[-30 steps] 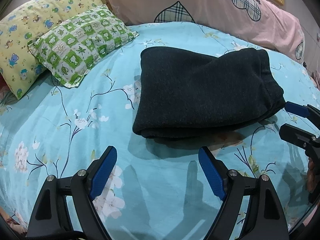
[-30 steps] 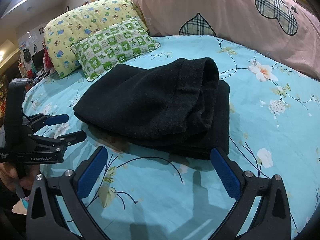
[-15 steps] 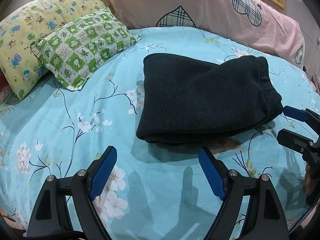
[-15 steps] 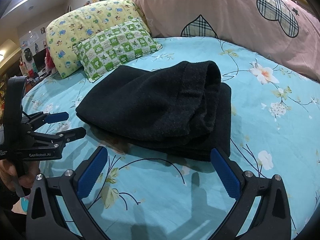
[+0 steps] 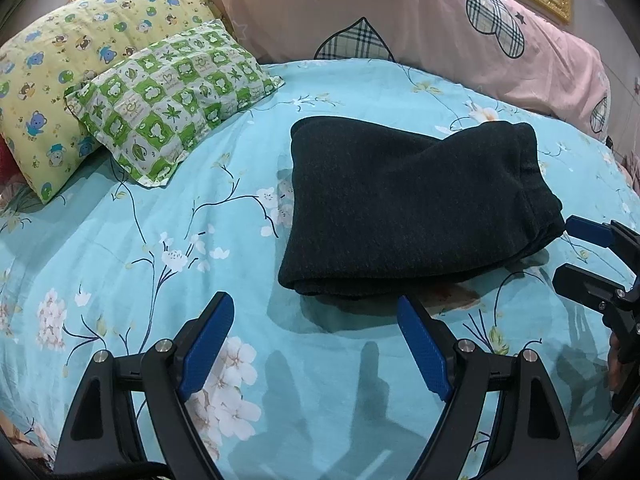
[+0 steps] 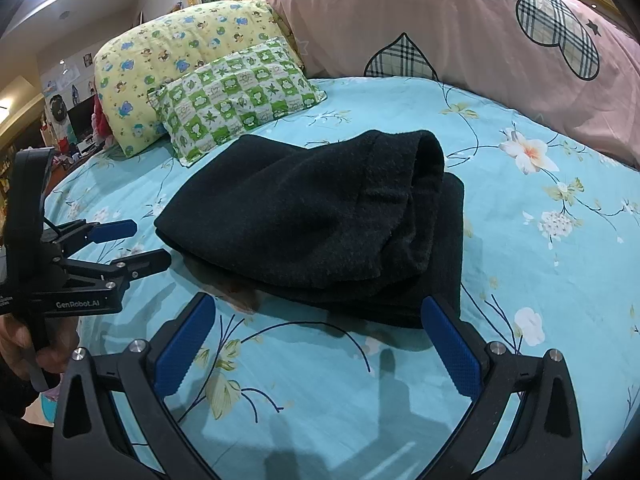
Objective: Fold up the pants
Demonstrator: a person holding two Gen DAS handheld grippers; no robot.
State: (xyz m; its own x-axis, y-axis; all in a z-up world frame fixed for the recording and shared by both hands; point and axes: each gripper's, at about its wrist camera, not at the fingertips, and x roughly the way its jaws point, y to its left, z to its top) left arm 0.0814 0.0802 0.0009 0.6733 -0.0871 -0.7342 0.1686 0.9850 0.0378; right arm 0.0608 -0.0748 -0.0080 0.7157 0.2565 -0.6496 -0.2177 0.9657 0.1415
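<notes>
Dark, nearly black pants (image 5: 404, 208) lie folded into a thick stack on the turquoise floral bedsheet (image 5: 160, 240); they also show in the right wrist view (image 6: 320, 224). My left gripper (image 5: 316, 344) is open and empty, hovering just short of the stack's near-left edge. My right gripper (image 6: 316, 344) is open and empty in front of the stack's near-right edge. Each gripper shows in the other's view, the right one (image 5: 576, 248) beside the pants' right end, the left one (image 6: 140, 244) beside their left end.
A green-checked pillow (image 5: 168, 100) and a yellow cartoon pillow (image 5: 52, 76) lie at the back left. A long pink pillow with plaid hearts (image 5: 400, 24) runs along the gold-framed headboard. The sheet stretches left and toward me.
Both grippers have drawn back a little from the folded pants, which now sit slightly farther off in both views. Both stay open. The pants have not moved.
</notes>
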